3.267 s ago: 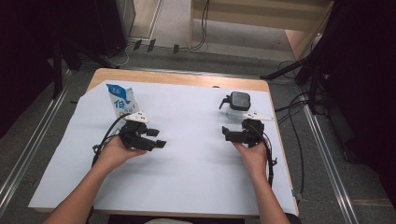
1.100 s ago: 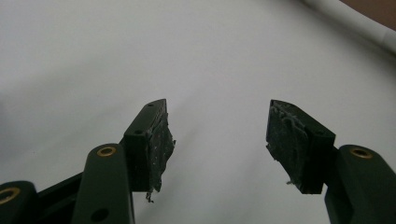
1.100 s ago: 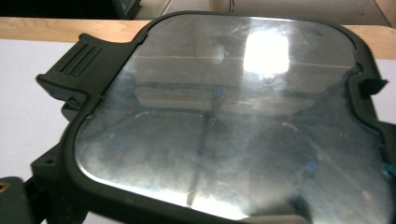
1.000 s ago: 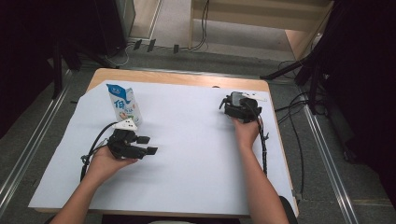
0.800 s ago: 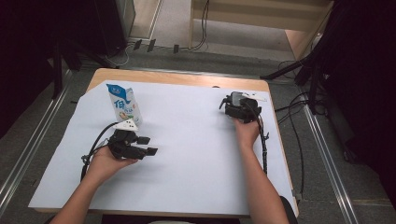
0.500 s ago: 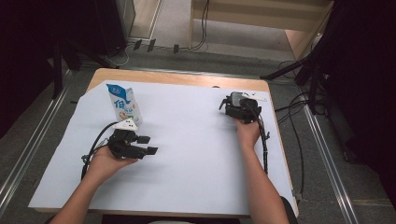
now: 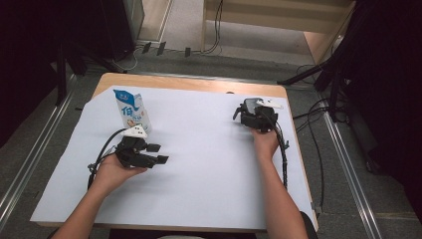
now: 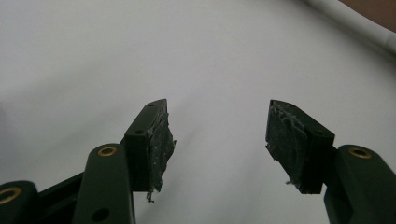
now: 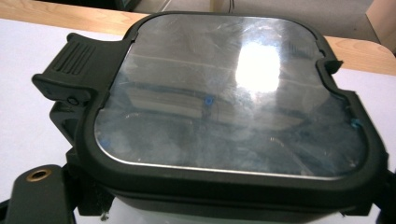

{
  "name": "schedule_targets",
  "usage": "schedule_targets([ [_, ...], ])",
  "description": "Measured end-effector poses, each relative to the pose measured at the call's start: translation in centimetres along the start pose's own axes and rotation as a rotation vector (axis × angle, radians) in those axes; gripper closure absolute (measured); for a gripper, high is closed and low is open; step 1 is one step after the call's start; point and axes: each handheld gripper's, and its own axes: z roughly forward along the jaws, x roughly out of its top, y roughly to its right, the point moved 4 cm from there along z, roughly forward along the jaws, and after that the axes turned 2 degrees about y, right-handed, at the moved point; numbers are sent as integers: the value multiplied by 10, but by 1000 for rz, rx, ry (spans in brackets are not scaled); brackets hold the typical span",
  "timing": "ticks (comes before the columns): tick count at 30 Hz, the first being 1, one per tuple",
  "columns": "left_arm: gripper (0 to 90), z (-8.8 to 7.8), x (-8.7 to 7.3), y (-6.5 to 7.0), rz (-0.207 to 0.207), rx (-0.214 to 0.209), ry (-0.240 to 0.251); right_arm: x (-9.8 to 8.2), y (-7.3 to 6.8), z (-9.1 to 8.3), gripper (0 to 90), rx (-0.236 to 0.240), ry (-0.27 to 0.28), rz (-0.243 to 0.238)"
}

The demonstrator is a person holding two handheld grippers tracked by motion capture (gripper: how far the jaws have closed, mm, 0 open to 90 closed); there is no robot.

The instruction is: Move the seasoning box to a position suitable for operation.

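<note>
Across the wooden table (image 7: 189, 82) lies a white sheet (image 7: 199, 164), with grey floor, cables and dark stands around it. Near the far right edge stands a lidded container (image 9: 229, 116), its glossy lid in a black rim; the contents are hidden. The right tool (image 7: 256, 117) has been closing around it. A milk carton (image 7: 132, 110) stands upright far left. The left tool (image 8: 217, 135) hovers released.

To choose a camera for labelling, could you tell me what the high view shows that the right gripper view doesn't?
High view: a milk carton and the open left claw beside it. Right gripper view: the ribbed latch and glossy clear lid panel, close up. Both: the black lidded container on the white sheet.
</note>
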Motion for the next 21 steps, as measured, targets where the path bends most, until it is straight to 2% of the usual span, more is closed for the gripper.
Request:
schedule_targets([
  [7,401,0,1,-2,-15,2,4,3,-5,-6,155,19,9,-5],
  [11,402,2,2,-2,-7,-2,-5,4,-6,-10,156,32,13,-3],
  [21,404,7,8,-3,3,-31,-22,8,-14,-34,158,82,46,-7],
])
